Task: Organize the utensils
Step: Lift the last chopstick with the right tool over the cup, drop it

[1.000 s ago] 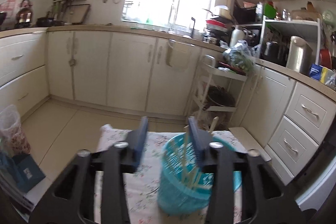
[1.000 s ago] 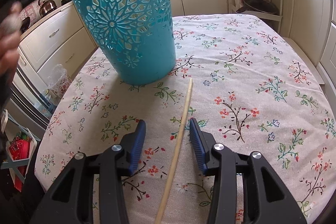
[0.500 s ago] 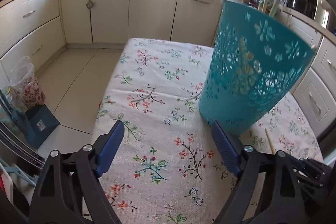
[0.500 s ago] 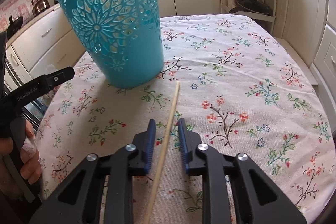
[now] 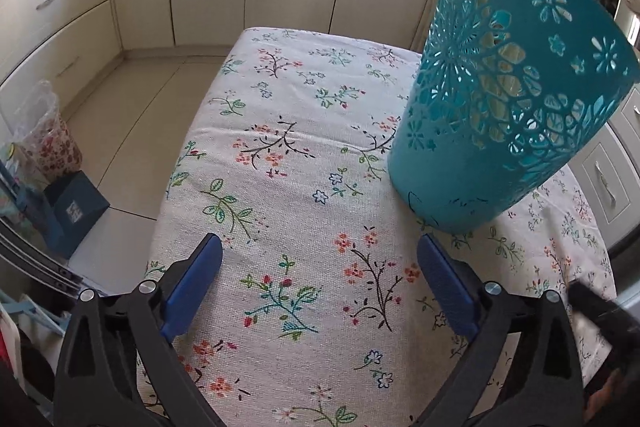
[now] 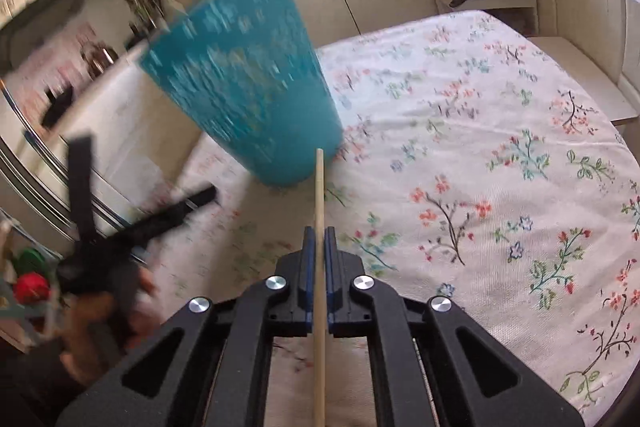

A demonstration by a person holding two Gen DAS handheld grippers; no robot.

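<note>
Bench [image 5: 280, 147] with floral cloth carried the blue basket [image 5: 500, 99], upright, toward the left side. Right tool [image 6: 319, 247] had gone from half-closed around the chopstick [image 6: 319, 195] half a second earlier to clamped on it; the stick now pointed up toward the basket base, apparently lifted off the cloth. Grasp judged complete; drop into basket next. Left tool [image 5: 320, 283] stayed wide apart, empty, lower and nearer the cloth than before.

Soft daylight; right wrist view motion-blurred (basket [image 6: 240, 75] smeared), fisheye edges dark.
</note>
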